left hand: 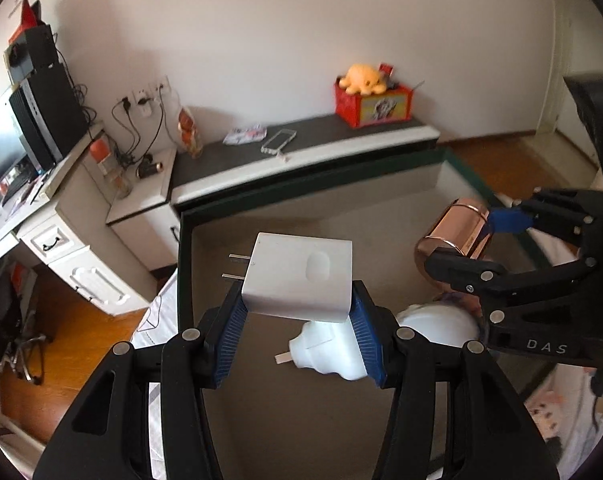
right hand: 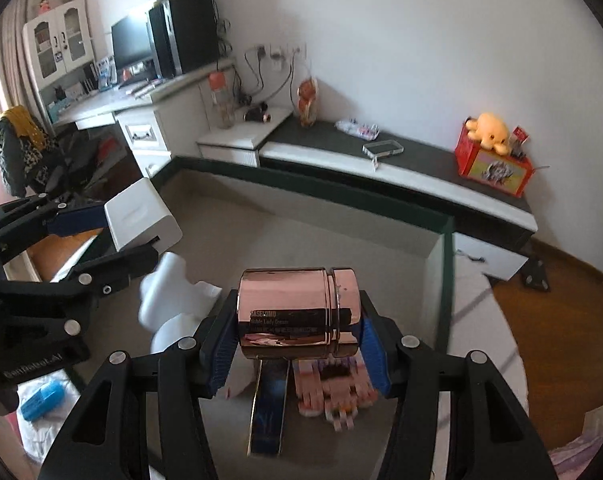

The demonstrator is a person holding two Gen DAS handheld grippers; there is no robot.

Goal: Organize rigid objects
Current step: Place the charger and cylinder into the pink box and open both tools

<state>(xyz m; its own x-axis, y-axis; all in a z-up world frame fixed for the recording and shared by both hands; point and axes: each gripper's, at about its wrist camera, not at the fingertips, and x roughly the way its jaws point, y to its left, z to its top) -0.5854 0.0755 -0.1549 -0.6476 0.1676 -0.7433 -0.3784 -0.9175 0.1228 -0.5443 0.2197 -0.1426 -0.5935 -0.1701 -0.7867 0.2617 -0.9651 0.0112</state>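
1. Left wrist view: left gripper [left hand: 297, 312] clamped on the white charger [left hand: 299, 278], held above the box [left hand: 183, 248]; lower it level, prongs clear of the white plug [left hand: 329, 350] beneath

2. Right wrist view: right gripper [right hand: 299, 338] clamped on the copper jar [right hand: 299, 314] over the same box; the dark flat case [right hand: 267, 408] and pink toy [right hand: 333, 390] crowd the floor below

Grey-lined box [left hand: 301, 220] with dark green rim, bearing white plug adapter [left hand: 329, 354], dark blue case [right hand: 267, 412], pink toy [right hand: 333, 392].
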